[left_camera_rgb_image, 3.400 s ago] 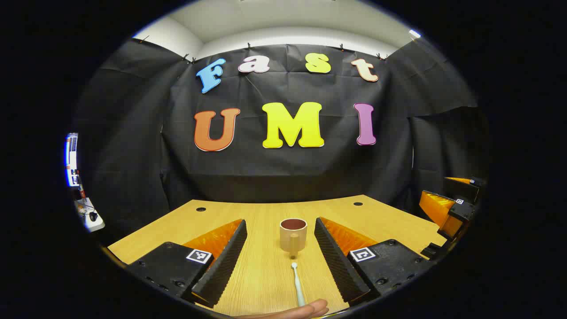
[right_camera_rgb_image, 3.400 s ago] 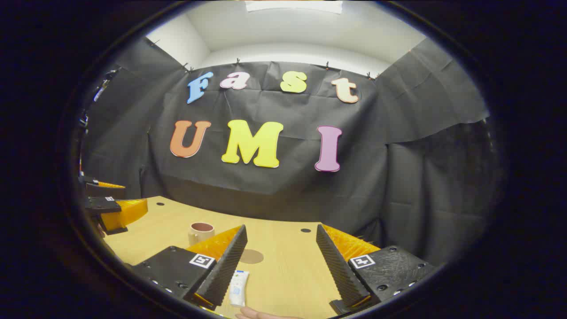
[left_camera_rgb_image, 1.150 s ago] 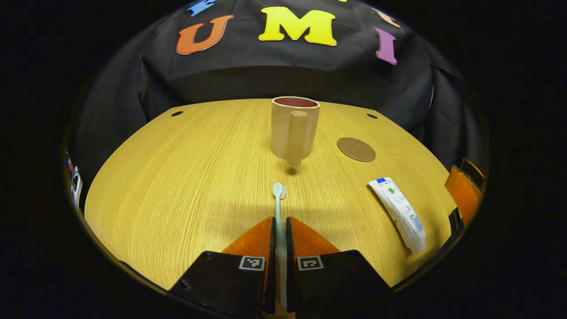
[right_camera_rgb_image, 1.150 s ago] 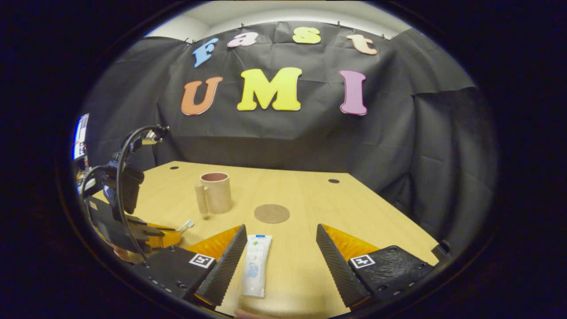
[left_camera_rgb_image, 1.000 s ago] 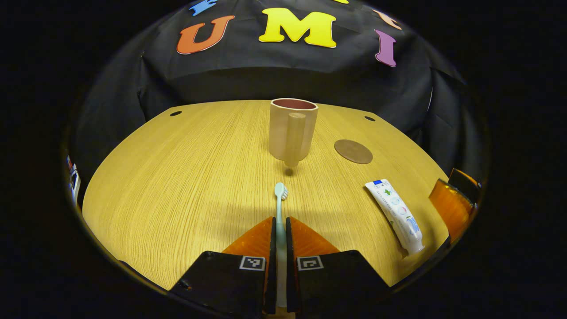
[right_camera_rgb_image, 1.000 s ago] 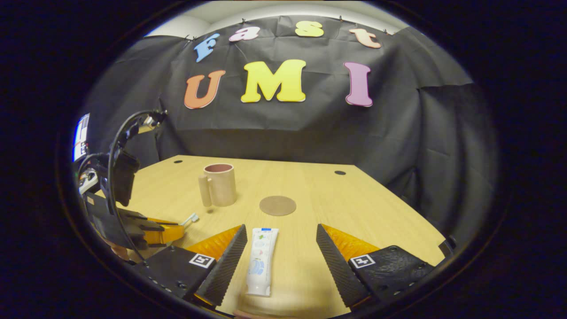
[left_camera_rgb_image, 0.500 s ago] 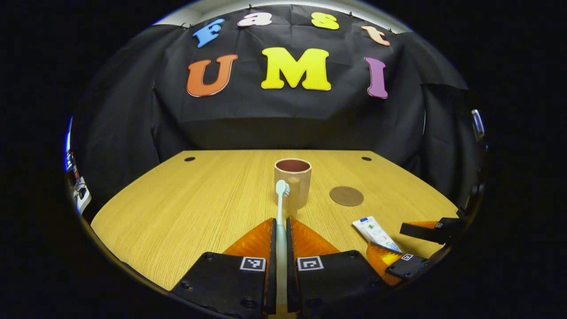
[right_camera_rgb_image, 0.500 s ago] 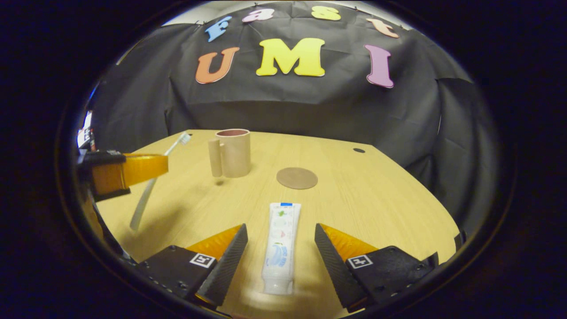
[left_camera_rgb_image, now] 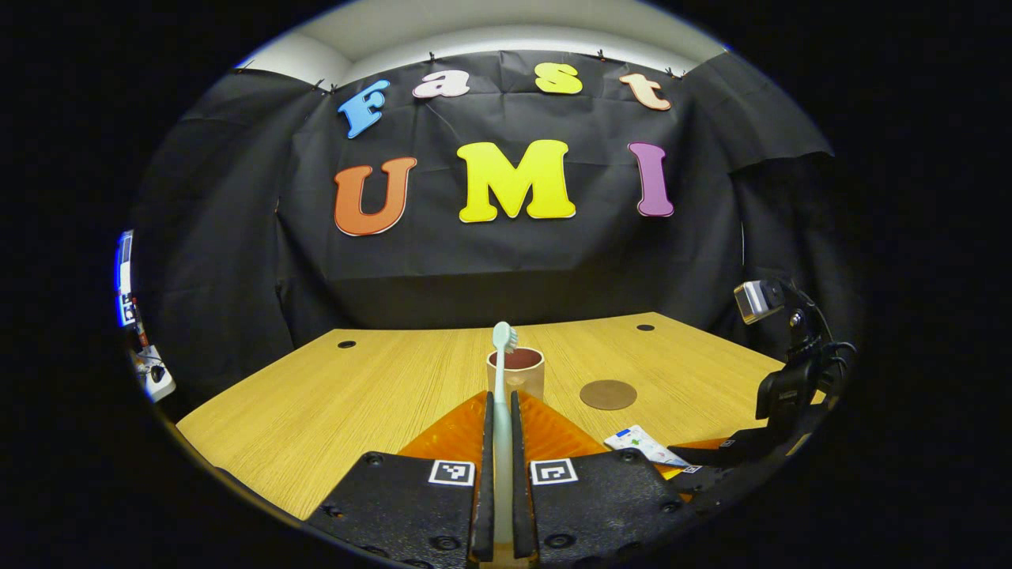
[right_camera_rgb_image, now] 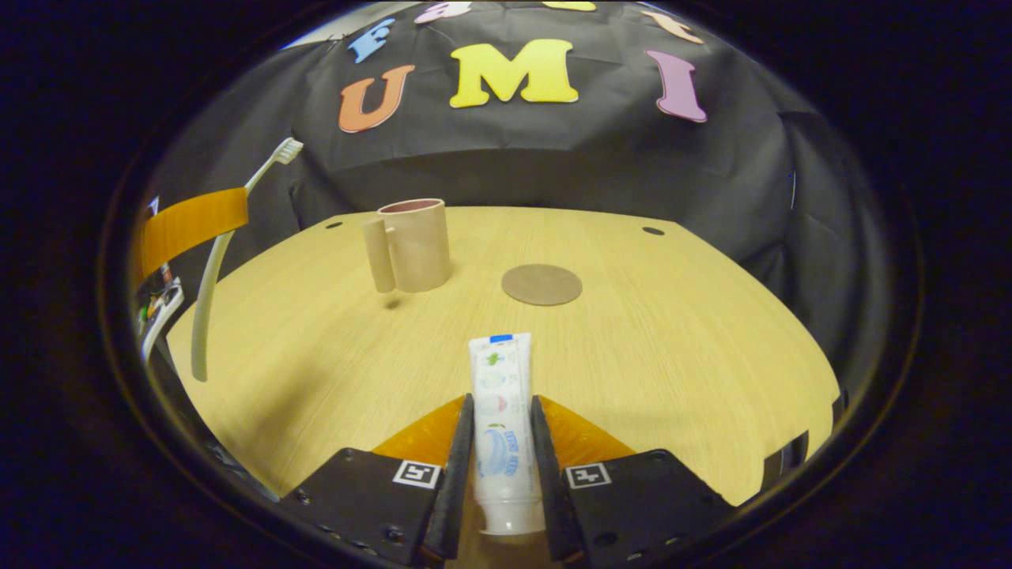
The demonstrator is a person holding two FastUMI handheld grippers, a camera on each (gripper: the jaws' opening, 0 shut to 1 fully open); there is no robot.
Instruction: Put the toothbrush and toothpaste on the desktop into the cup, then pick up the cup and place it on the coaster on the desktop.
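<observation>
The left claw is clamped narrowly on a pale toothbrush, both fingers pressing its handle. The brush is lifted off the wooden counter, bristle head up and forward; in the left gripper view the head lines up with the cup behind it. In the right gripper view the same toothbrush hangs tilted in the air at the counter's left edge, head highest, tail end free below the finger that crosses it.

The right claw is closed down on the toothpaste, a white tube lying flat on the counter near its front edge. Both fingers press its sides near the cap end, and the flat crimped end points toward the far edge.

The beige cup stands upright toward the counter's far edge, handle facing the front. The round brown coaster lies flat just to its right, apart from the cup and beyond the tube's far end.
</observation>
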